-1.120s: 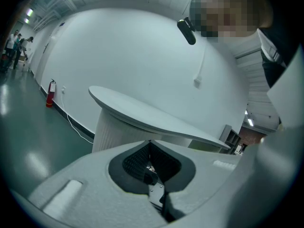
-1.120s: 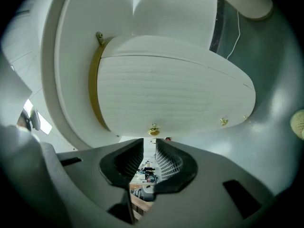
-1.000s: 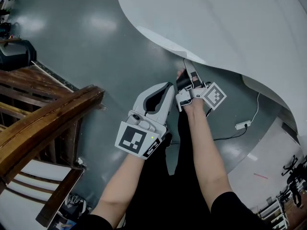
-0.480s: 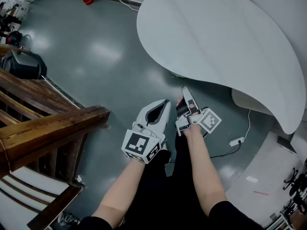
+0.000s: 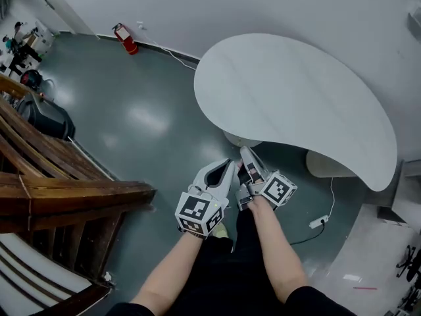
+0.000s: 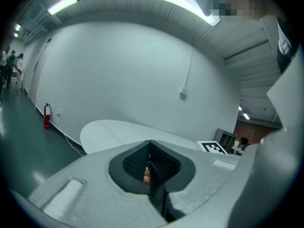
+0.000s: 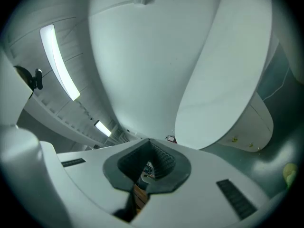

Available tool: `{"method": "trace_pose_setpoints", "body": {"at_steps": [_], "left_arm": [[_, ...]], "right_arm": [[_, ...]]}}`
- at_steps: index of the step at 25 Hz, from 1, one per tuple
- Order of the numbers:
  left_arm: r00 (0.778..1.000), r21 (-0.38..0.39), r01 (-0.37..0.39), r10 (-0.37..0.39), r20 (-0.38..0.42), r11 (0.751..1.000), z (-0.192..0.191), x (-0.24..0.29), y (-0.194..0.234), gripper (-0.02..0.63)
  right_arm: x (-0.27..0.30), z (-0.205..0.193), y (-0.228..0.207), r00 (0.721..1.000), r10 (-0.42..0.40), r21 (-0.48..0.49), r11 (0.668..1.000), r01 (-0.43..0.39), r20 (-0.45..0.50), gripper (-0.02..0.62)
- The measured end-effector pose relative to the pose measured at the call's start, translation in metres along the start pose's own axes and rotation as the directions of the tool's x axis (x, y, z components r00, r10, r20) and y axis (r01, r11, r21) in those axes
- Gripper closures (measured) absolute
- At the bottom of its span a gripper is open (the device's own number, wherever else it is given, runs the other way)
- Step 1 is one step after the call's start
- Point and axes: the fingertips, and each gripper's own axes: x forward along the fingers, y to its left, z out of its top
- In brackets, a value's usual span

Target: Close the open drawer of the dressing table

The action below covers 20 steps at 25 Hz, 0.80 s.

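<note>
Just ahead of the right gripper (image 5: pixel 244 150) tips, under the near edge of the white dressing table (image 5: pixel 289 91), sits the drawer (image 5: pixel 238 139), as I read the curved white front there. It looks tucked under the top with no pulled-out box showing, though the seam is too small to confirm. Right jaws have just been closing and now meet, nothing between them. Left gripper (image 5: pixel 229 164) is just beside it, jaws together too, empty. Both hover clear of the table, touching nothing. Judgement: the push looks done, so this is the check stage. Next move calls for eyeing the front and, if a gap remains, pressing closed tips flat against it. Wooden chair (image 5: pixel 72 196) is well off the left claw's outer side.
</note>
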Motion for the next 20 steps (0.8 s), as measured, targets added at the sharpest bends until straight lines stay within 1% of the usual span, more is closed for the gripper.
{"method": "trace_pose_setpoints", "body": {"at_steps": [5,11,20], "left_arm": [[0.999,0.028,0.012,-0.013,0.039,1.0,0.037,-0.019,-0.024,0.597],[0.998,0.042,0.0,-0.003,0.068,0.999,0.071,-0.041,-0.033,0.597],[0.992,0.091,0.008,-0.019,0.121,0.996,0.11,-0.065,-0.054,0.597]], "right_arm": [[-0.007,0.011,0.059,0.999,0.021,-0.141,0.99,-0.026,-0.037,0.579],[-0.016,0.023,0.116,0.998,0.029,-0.306,0.951,-0.045,-0.056,0.58],[-0.022,0.032,0.181,0.996,0.069,-0.432,0.898,-0.086,-0.055,0.58]]}}
